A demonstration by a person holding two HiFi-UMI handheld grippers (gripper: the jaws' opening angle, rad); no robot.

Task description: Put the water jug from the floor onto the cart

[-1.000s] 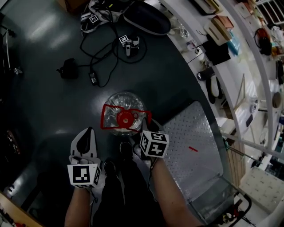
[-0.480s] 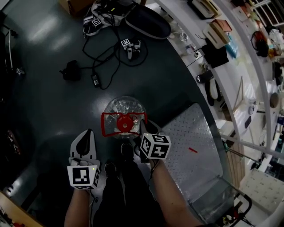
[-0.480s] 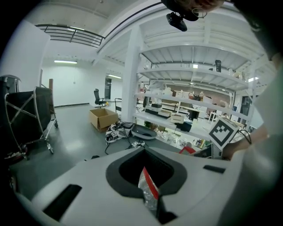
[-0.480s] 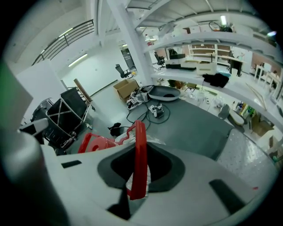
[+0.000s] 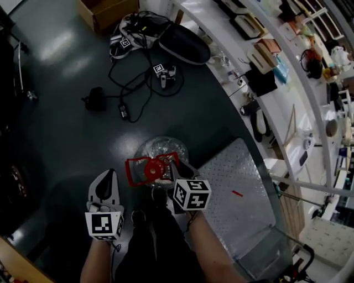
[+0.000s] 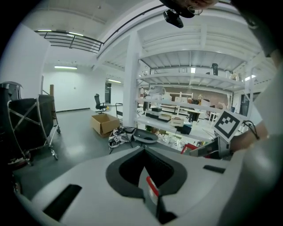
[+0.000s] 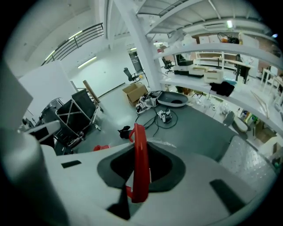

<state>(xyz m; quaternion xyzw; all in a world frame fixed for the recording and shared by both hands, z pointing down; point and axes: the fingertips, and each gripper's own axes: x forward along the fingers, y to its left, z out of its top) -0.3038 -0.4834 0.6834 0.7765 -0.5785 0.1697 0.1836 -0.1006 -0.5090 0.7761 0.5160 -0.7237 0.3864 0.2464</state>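
The clear water jug [image 5: 161, 150] with a red cap and red carry handle [image 5: 145, 168] hangs just left of the cart's metal deck [image 5: 239, 176]. My right gripper [image 5: 169, 166] is shut on the right end of that handle. In the right gripper view the red handle [image 7: 140, 154] stands upright between the jaws, which are opening a little with it still pinched. My left gripper [image 5: 107, 177] is left of the jug, apart from it and shut on nothing. In the left gripper view its jaws meet, and the right gripper [image 6: 208, 150] shows at the right.
Cables and small devices [image 5: 141, 83] lie on the dark floor beyond the jug, with a cardboard box [image 5: 108, 11] and a black case [image 5: 185, 41] farther off. Cluttered white shelves [image 5: 276, 77] curve along the right. A person's dark legs [image 5: 152, 232] are below the grippers.
Both grippers have risen. The jug has come up with the right gripper and sits closer to the cart's edge, its handle tilted. The left gripper stays shut beside it.
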